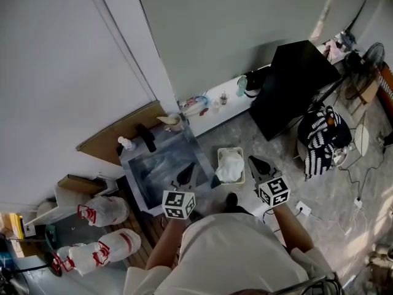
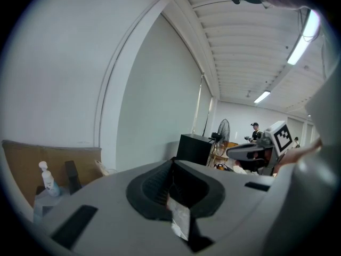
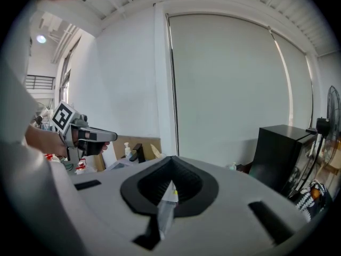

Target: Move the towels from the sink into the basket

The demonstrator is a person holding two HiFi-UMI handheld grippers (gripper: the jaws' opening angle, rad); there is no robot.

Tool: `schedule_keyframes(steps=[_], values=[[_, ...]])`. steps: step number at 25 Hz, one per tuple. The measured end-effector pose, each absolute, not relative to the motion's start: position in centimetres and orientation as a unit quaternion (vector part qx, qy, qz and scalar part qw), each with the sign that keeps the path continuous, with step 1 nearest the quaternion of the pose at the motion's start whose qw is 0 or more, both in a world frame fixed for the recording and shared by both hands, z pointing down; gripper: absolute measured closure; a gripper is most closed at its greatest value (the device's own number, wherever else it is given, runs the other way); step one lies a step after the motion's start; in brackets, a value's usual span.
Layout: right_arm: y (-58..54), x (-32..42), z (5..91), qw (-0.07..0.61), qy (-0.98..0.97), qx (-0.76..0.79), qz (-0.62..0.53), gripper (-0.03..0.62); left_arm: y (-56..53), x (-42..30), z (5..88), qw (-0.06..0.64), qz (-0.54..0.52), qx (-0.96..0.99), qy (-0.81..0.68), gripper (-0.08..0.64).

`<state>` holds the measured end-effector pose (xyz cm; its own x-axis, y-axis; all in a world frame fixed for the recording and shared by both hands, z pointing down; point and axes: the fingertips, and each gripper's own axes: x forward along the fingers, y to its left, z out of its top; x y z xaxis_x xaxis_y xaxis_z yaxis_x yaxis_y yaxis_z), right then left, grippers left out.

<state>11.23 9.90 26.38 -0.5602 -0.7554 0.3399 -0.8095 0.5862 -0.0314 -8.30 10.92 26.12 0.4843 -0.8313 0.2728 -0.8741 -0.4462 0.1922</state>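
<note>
**Status.** L hand-held gripper (image 1: pixel 186 177): jaws closed tight, no cloth between them (its own view shows pad against pad). R hand-held gripper (image 1: pixel 258 163): same, closed and empty. Both are held in front of the person. L is over the near part of the sink (image 1: pixel 153 168), and R is over the floor just right of the basket (image 1: pixel 219 160).

**Task items.** White towels (image 1: pixel 231 166) lie bunched inside the basket. The basket stands just beside the sink, on its right in the head view. The basin shows a bare grey-blue bottom with no towel visible, but the L gripper masks part of the near wall.

**Step in hand (judgement).** The transfer looks complete or nearly so. What remains is a check of the basin.

**Procedure.**
1. Shift L aside and inspect the masked near corner before calling the sink empty.
2. If a towel turns up:
   - Open the jaws wide above it, then descend.
   - Pinch a raised fold, not a flat layer (a flat layer tends to slip).
   - Lift until the lowest hem clears the rim.
   - Carry it across and release low over the pile.
3. Stay clear of the black tap (image 1: pixel 146 139) and the soap bottle (image 1: pixel 125 143) at the back edge.
4. If nothing is found, approach the basket no closer. Closed tips near loose cloth may snag it and drag it out.
</note>
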Motion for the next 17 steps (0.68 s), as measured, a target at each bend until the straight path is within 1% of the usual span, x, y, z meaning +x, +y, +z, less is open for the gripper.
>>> schedule_keyframes(steps=[17], values=[[10.44, 11.45, 26.19, 0.143, -0.883, 0.438, 0.094, 0.591, 11.54, -7.92, 26.28, 0.166, 0.063, 0.842, -0.509, 0.545]])
